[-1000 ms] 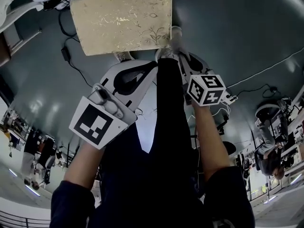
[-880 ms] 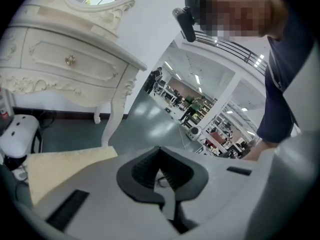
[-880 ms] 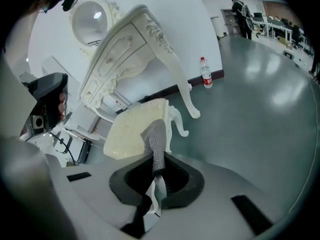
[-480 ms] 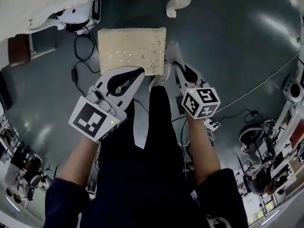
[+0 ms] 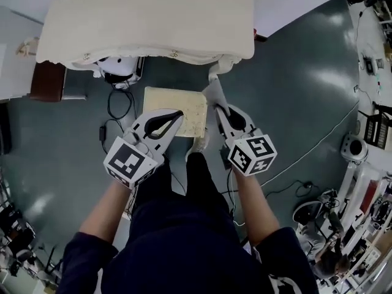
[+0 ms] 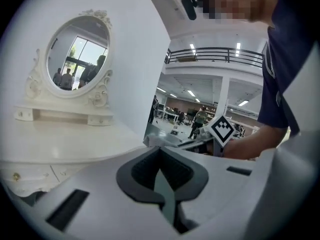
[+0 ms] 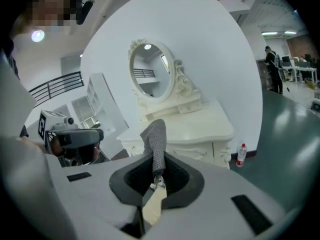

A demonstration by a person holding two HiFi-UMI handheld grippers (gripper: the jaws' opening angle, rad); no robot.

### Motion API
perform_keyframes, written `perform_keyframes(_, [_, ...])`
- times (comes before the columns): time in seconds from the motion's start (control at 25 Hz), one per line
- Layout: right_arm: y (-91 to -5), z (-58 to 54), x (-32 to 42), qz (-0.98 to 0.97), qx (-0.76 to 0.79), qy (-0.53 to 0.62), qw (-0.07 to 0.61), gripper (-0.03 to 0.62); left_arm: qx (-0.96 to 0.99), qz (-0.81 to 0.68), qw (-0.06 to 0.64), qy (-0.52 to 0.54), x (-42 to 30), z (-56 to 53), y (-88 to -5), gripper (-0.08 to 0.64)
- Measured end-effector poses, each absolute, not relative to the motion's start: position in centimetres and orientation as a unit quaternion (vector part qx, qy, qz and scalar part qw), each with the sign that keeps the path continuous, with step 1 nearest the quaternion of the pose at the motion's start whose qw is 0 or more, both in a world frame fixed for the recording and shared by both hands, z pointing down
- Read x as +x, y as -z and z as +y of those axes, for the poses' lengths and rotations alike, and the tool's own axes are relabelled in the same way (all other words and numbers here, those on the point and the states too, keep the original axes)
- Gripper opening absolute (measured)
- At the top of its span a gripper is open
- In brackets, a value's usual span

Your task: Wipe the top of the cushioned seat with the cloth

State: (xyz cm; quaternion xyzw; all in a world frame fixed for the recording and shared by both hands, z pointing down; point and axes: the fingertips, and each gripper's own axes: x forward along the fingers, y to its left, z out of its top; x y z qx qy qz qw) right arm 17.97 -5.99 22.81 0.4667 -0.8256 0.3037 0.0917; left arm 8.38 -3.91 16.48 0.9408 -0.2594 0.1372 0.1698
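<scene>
Wiping has not yet begun: the cushioned seat stands below both grippers, near the dressing table. Right gripper fingers are clenched on the cloth, held off the seat's right edge — long axis along the fingers, free end toward the table. Left gripper fingers are closed on nothing.

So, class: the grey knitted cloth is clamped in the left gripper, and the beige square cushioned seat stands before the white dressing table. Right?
Wrong gripper. The grey knitted cloth is clamped in the right gripper, as the right gripper view shows; the left gripper is shut on nothing. The beige square cushioned seat does stand before the white dressing table.
</scene>
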Motion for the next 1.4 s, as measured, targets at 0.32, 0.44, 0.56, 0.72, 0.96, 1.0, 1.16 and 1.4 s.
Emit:
perform_keyframes(0.32, [-9.8, -5.3, 14.4, -0.858, 0.459, -0.225, 0.059, 0.041, 0.951, -0.277, 0.100, -0.092, 5.7, -3.4, -5.7, 0.008])
perform_keyframes(0.44, [-6.6, -4.3, 13.7, -0.864, 0.458, -0.202, 0.051, 0.041, 0.954, -0.279, 0.081, -0.074, 4.9, -2.5, -3.2, 0.008])
perform_keyframes(0.56, [-3.8, -3.1, 13.2, -0.870, 0.460, -0.171, 0.050, 0.041, 0.956, -0.277, 0.067, -0.064, 4.1, -1.4, -1.3, 0.008])
perform_keyframes(0.72, [-0.8, -1.9, 12.9, -0.872, 0.466, -0.141, 0.039, 0.041, 0.958, -0.278, 0.050, -0.055, 3.1, -0.8, 0.8, 0.008])
perform_keyframes(0.96, [1.1, -1.2, 12.6, -0.875, 0.469, -0.118, 0.038, 0.041, 0.956, -0.288, 0.039, -0.050, 1.9, -0.8, 2.7, 0.008])
perform_keyframes(1.0, [1.3, -1.0, 12.5, -0.875, 0.468, -0.117, 0.037, 0.041, 0.956, -0.287, 0.037, -0.048, 1.8, -0.8, 3.0, 0.008])
perform_keyframes(1.16, [1.7, -0.9, 11.7, -0.878, 0.462, -0.122, 0.029, 0.041, 0.956, -0.288, 0.036, -0.044, 1.2, -1.0, 3.6, 0.008])
perform_keyframes(1.4, [2.3, -0.7, 10.6, -0.887, 0.446, -0.120, 0.026, 0.041, 0.955, -0.290, 0.037, -0.045, 1.1, -1.1, 3.6, 0.008])
